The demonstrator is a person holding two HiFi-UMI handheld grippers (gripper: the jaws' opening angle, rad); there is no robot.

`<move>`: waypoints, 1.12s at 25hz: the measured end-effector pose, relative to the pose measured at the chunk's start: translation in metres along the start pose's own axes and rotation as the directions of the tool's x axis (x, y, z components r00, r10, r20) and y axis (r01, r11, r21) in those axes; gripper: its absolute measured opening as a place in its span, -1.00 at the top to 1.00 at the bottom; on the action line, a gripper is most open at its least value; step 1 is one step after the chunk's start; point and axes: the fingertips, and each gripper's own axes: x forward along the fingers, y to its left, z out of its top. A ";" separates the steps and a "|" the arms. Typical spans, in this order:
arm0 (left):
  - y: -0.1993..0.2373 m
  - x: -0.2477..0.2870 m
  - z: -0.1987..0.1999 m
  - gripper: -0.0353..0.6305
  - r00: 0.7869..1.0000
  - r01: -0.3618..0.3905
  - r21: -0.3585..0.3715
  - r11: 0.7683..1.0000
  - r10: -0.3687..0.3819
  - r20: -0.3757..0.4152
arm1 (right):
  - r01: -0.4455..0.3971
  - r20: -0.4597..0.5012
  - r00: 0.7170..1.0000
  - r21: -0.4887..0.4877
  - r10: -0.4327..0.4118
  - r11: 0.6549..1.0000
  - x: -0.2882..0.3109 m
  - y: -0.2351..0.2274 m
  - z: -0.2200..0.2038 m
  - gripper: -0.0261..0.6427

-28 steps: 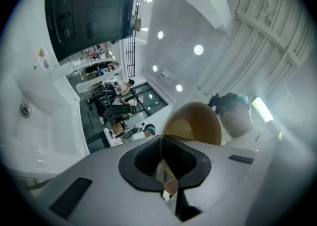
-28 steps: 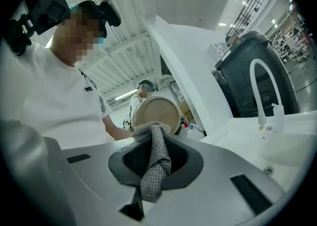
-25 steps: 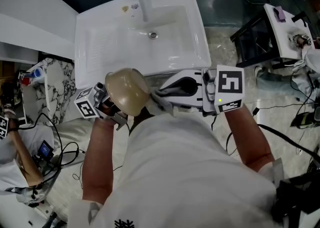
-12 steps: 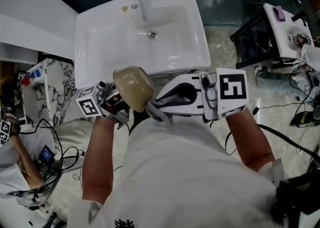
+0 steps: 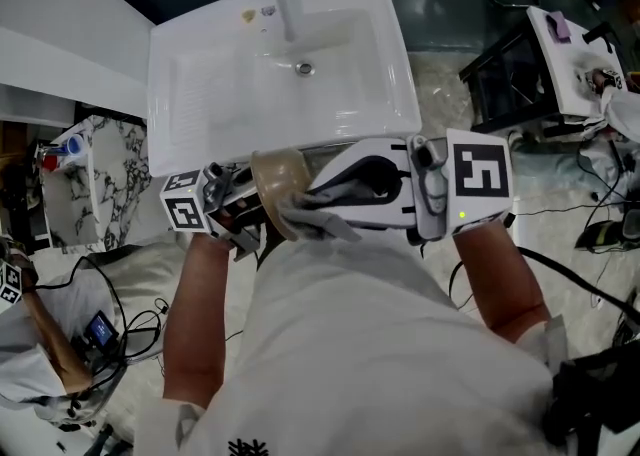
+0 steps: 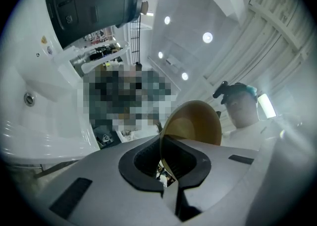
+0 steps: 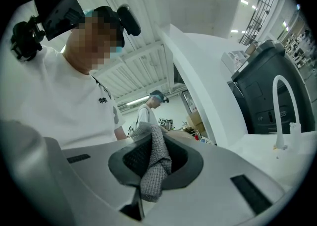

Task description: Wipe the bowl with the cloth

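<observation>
"Left hand-held gripper (image 5: 252, 212) is clamped on the rim of the bowl (image 5: 278, 189). Its own view shows the thin wall nipped between the pads."

"And the right hand-held gripper (image 5: 318, 206)?"

"Closed on the cloth (image 5: 315, 222), which hangs bunched out of its jaws."

"What's different from a second ago?"

"Back then the bowl showed its rounded outside to the head camera. Now it's tipped nearly edge-on, its mouth seemingly turned toward the cloth, and the two have closed in on each other. All this is in the air, just in front of the near edge of the sink (image 5: 400, 114), close to the person's chest."

"So the wiping is on?"

"Just starting, I'd say. From above, the cloth overlaps the bowl's right side, but the left gripper view shows no cloth against the bowl, so I can't tell whether they touch. The cloth has yet to sweep round inside. A pinch on a thin rim could let the bowl twist under that push."
</observation>
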 end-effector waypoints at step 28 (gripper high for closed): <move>0.003 -0.020 0.054 0.84 0.992 -0.070 0.058 0.996 0.064 0.105 | 0.214 -0.089 0.976 0.227 -0.199 0.950 -0.003 -0.105 -0.062 0.82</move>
